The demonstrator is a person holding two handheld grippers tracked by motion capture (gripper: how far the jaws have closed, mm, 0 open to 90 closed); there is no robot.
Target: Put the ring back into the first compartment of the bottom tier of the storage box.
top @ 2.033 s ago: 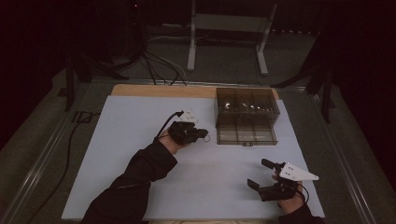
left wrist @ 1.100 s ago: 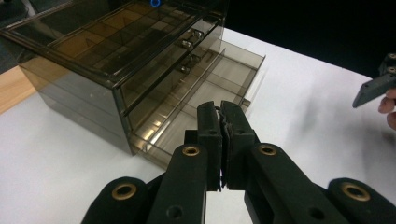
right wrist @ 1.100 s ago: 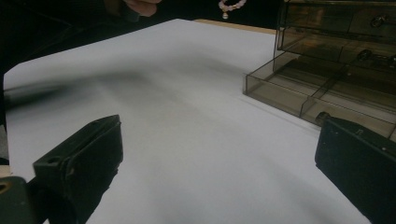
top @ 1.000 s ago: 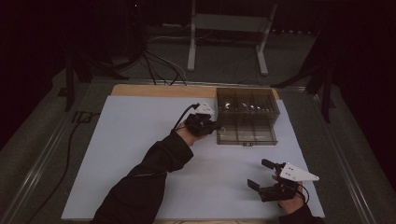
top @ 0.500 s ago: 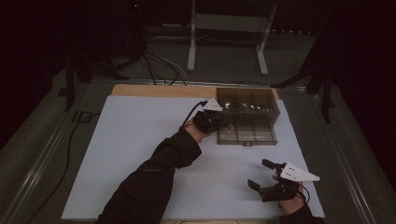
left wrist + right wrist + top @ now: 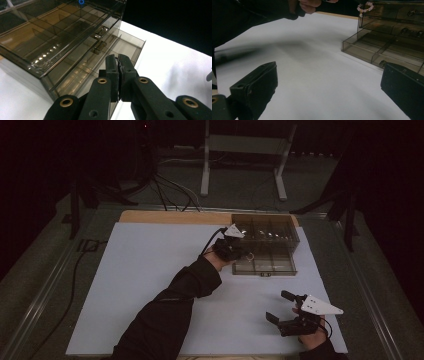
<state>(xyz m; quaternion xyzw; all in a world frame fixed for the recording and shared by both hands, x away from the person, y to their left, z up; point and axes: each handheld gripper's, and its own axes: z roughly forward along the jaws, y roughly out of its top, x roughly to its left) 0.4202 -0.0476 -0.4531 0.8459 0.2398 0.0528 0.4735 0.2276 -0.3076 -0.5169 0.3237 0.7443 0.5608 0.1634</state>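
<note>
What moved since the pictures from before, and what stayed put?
The left claw, shut the whole time, slid rightward across the white table until it reached over the open bottom drawer of the smoky plastic drawer box. A pink bead bracelet dangles beside it. The right claw stayed open and still; so did the box.

Left gripper jaws pressed together; right gripper jaws spread wide.

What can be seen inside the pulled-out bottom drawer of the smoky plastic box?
The open drawer shows bare divided compartments. The left gripper, jaws shut, covers part of it, with a pink bead bracelet hanging over the box. The back part lies under the box.
</note>
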